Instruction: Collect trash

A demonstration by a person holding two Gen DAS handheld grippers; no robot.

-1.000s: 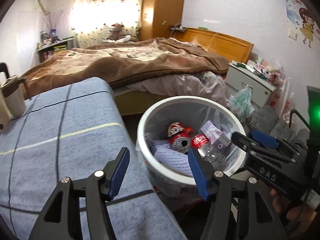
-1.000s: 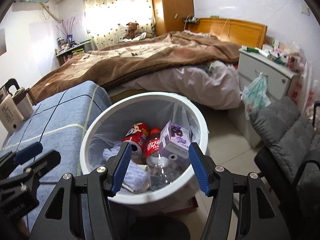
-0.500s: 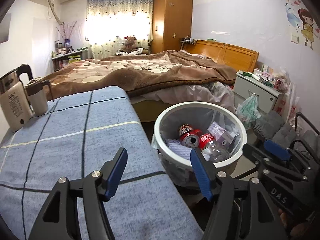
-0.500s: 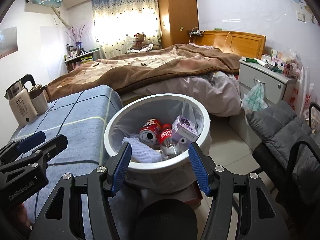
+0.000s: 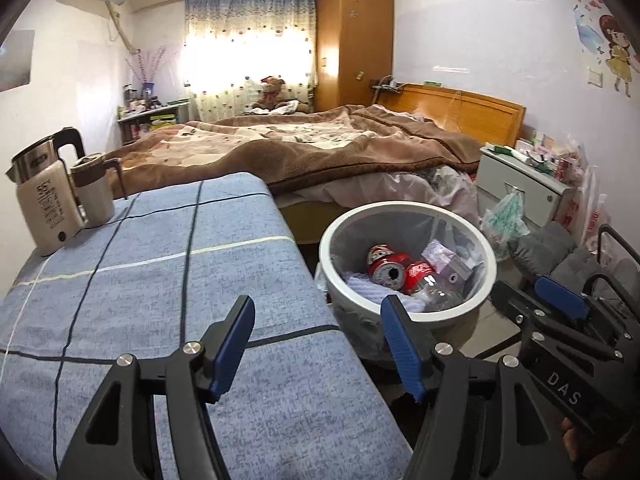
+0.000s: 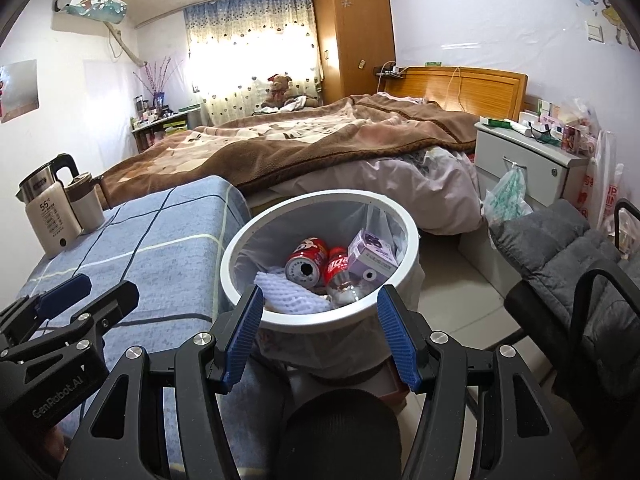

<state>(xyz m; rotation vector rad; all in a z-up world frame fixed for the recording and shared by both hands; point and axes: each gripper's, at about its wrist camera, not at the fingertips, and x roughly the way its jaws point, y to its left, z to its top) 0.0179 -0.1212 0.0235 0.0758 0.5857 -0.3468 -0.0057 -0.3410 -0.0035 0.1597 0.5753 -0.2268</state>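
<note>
Bin [image 6: 320, 322]: white, round, lined with a clear bag, on the floor between the blue checked table [image 5: 140, 280] and the bed [image 5: 320, 152]. Contents: red can [image 6: 306, 266] on its side, clear bottle [image 6: 340, 276] with red label, purple carton [image 6: 372, 256], white cloth [image 6: 288, 296]. Left gripper [image 5: 318, 344]: above the table's edge, jaws apart and having just widened a little, nothing between them. Right gripper [image 6: 320, 338]: just short of the bin's near rim, jaws wide, empty. Kettle [image 5: 44, 200] and mug [image 5: 94, 192]: far corner of the table, touching.
</note>
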